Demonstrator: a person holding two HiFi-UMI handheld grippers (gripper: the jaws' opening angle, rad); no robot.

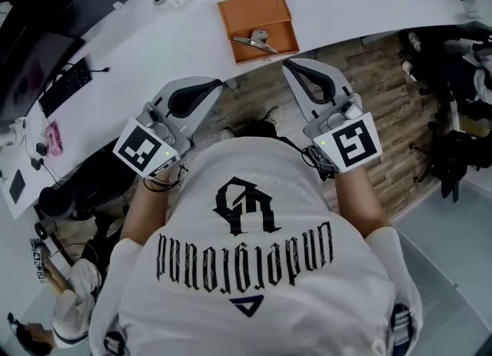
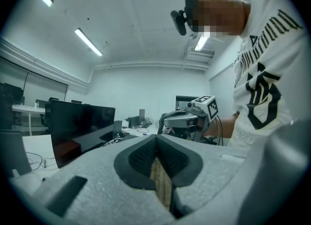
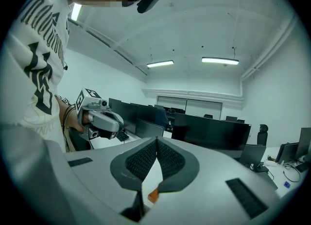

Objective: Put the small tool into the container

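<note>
The small tool [image 1: 257, 39] lies inside the orange container [image 1: 247, 10], toward its near side. The container sits on the white surface [image 1: 169, 47], close to its near edge. The left gripper [image 1: 217, 84] and right gripper [image 1: 289, 64] hover off that edge, apart from the container. Each has its jaws pressed together with nothing between them.
</note>
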